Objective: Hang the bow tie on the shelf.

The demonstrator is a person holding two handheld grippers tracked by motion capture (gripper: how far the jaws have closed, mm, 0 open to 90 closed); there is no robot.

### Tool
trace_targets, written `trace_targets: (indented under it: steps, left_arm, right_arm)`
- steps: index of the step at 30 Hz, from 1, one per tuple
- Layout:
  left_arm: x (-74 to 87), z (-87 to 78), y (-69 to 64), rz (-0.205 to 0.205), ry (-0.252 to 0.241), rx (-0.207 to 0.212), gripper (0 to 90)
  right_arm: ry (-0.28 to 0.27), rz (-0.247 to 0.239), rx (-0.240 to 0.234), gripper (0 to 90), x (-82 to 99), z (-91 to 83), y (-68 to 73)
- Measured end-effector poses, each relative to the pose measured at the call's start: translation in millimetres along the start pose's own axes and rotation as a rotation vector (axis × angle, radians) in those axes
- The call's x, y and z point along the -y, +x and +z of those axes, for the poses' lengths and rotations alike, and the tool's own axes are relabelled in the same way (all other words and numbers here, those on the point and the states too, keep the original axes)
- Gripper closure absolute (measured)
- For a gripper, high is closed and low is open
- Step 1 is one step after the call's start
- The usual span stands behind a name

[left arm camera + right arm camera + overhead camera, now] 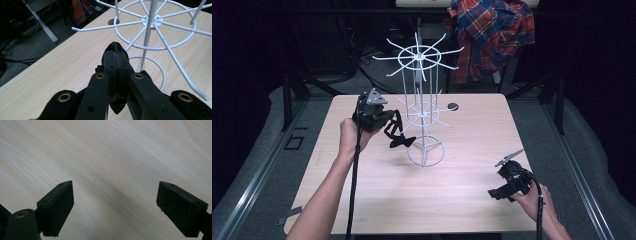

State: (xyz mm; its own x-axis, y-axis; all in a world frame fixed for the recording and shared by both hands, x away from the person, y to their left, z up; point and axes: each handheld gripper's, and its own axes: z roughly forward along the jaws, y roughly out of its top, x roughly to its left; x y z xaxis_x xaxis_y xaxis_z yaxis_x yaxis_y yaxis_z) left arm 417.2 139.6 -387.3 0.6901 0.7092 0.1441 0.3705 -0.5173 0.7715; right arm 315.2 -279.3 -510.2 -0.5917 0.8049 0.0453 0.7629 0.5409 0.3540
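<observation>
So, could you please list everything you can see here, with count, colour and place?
Wire rack: one, white, standing mid-table.
Black item: one, black, clamped in the left gripper beside the rack; what it is cannot be told.
Table: one, light wood, with a round hole near the far edge.
Shirt: one, red and blue plaid, hanging behind the table.
Left gripper: black, shut on the item.
Right gripper: black, open, over the bare table at its near right.

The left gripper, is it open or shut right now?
Shut. In the left gripper view the left gripper has its pads pressed together on a black bow tie.
</observation>
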Motion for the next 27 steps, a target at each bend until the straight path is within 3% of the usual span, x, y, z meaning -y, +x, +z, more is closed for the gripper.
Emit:
trace_targets:
  steps: [9, 12, 18, 27]
  left_arm:
    - [-0.8, -2.9, -0.7, 0.003, 0.004, 0.016, 78.9]
    - [-0.2, -5.3, 0.1, -0.015, -0.004, 0.039, 73.9]
    - [2.9, -12.7, 2.0, -0.062, -0.017, 0.019, 53.0]
    - [12.6, -33.2, 3.3, -0.102, -0.012, 0.034, 17.1]
  right_arm:
    - [0.005, -0.003, 0.000, 13.8, -0.1, 0.2, 0.1]
    - [0.004, -0.002, -0.001, 13.9, 0.0, 0.1, 0.1]
    - [0.003, 0.000, 0.000, 13.9, 0.0, 0.4, 0.5]
    - [0.013, -0.004, 0.004, 13.9, -0.3, 0.6, 0.5]
